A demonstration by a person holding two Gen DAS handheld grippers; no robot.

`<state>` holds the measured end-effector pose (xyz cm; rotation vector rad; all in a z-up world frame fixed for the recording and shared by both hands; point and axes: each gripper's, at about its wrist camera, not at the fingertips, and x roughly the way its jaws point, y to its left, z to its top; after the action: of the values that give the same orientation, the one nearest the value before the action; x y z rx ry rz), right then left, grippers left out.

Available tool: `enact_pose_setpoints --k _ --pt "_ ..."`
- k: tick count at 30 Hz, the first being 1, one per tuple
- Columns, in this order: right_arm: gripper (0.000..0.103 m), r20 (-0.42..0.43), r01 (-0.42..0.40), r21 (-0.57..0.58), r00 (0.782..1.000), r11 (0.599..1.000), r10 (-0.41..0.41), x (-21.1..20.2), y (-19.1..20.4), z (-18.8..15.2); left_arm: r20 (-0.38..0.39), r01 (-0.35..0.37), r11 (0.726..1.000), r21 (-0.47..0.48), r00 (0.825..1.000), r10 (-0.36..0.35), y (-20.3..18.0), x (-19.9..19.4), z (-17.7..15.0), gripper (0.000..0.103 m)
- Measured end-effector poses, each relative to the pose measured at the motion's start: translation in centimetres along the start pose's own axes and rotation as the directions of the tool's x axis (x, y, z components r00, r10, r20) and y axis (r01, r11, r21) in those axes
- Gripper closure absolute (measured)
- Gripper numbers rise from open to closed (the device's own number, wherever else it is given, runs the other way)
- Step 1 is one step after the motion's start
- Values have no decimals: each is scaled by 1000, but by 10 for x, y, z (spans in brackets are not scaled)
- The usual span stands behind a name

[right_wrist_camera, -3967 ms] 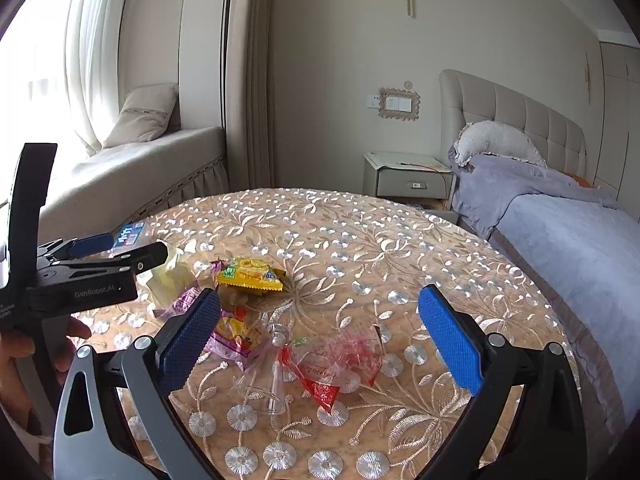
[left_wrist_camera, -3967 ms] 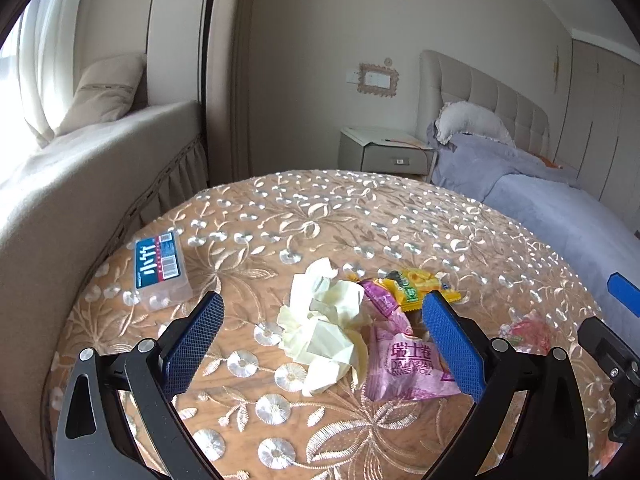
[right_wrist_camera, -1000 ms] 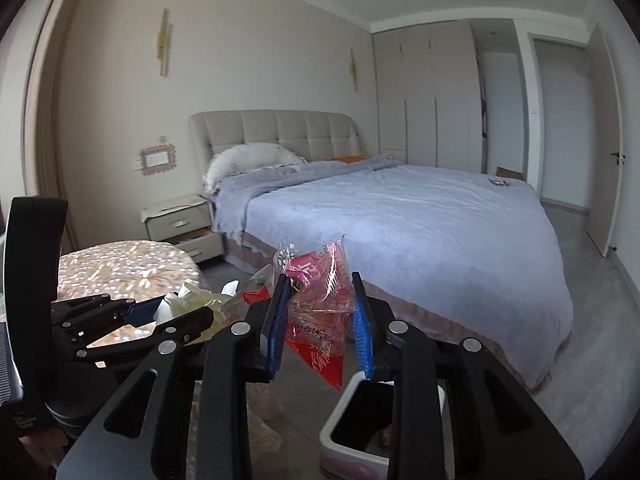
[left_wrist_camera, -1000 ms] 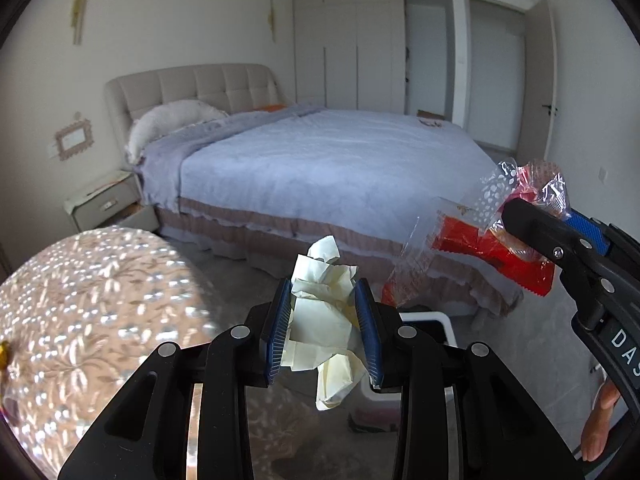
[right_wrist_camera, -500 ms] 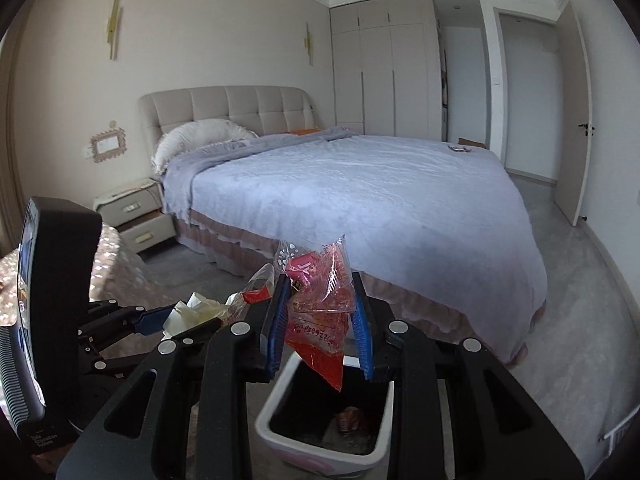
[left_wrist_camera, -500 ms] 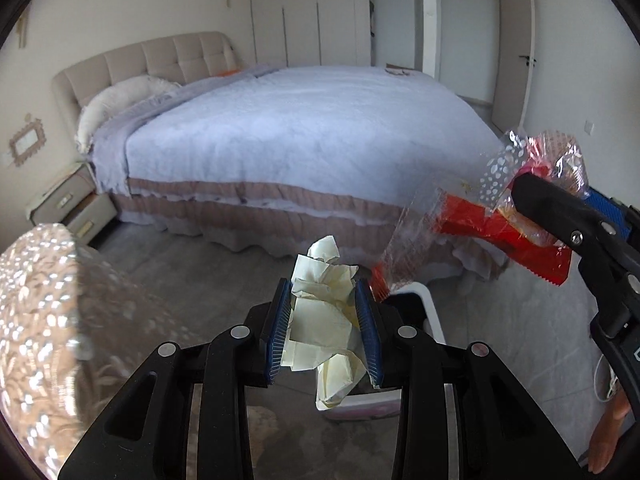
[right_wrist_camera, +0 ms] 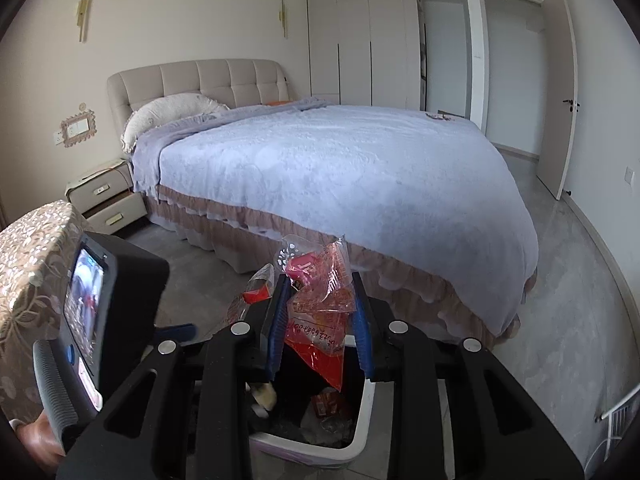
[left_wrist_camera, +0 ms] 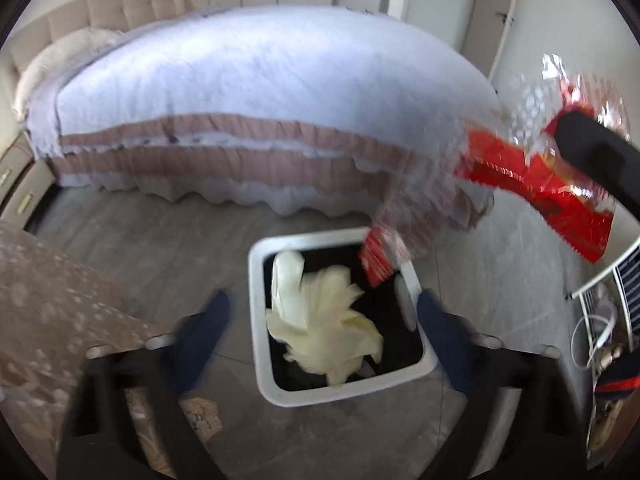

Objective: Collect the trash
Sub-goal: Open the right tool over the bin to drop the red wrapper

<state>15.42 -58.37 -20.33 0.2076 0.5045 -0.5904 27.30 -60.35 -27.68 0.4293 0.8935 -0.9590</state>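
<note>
Over white square plastic bin [left_wrist_camera: 340,394]: my left gripper [left_wrist_camera: 322,338] just spread wide, crumpled cream tissue wad [left_wrist_camera: 324,332] dropping in. My right gripper [right_wrist_camera: 320,316] pinches red crinkly wrapper [right_wrist_camera: 320,312]; centre over opening before release.

You see pale yellow tissue [left_wrist_camera: 324,320] over a white-rimmed, black-lined bin [left_wrist_camera: 256,316], red and clear wrappers [right_wrist_camera: 320,312] — white-dotted at the top — between blue claw pads [right_wrist_camera: 278,320], a lavender bed [right_wrist_camera: 340,168] with dusty-pink frills, and a tan floral worktop [right_wrist_camera: 28,248].
</note>
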Motion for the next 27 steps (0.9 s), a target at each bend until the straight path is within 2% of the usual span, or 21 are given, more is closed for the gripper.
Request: enact_pose_setpoints --k 4,8,13,16,18,23,25,27 --pt "72 -28 5 4 1000 1000 -5 12 -2 -5 -50 8 1000 25 999 -7 -5 18 -6 6" --pt "72 -49 3 7 999 1000 -3 19 -3 -7 -40 -6 1000 26 999 7 -5 17 -8 5" --pt "72 -59 -3 6 998 1000 3 29 -3 -9 13 -109 994 -1 994 109 10 4 -4 5" --pt "72 -57 -6 5 998 1000 6 35 -2 -11 42 -219 975 -38 975 220 25 -5 -4 5" --pt "72 -61 -13 2 998 1000 14 42 0 -14 45 -258 964 -66 964 261 34 -9 -5 5" --pt "72 -83 -68 7 994 998 68 64 5 -33 42 -258 956 -139 963 266 55 -20 -8 5" --pt "72 -99 -85 16 991 996 87 76 7 -44 65 -305 942 -143 947 316 57 -26 -8 5" --pt "72 -117 -93 20 989 995 95 84 9 -50 84 -324 935 -144 938 337 58 -30 -8 5"
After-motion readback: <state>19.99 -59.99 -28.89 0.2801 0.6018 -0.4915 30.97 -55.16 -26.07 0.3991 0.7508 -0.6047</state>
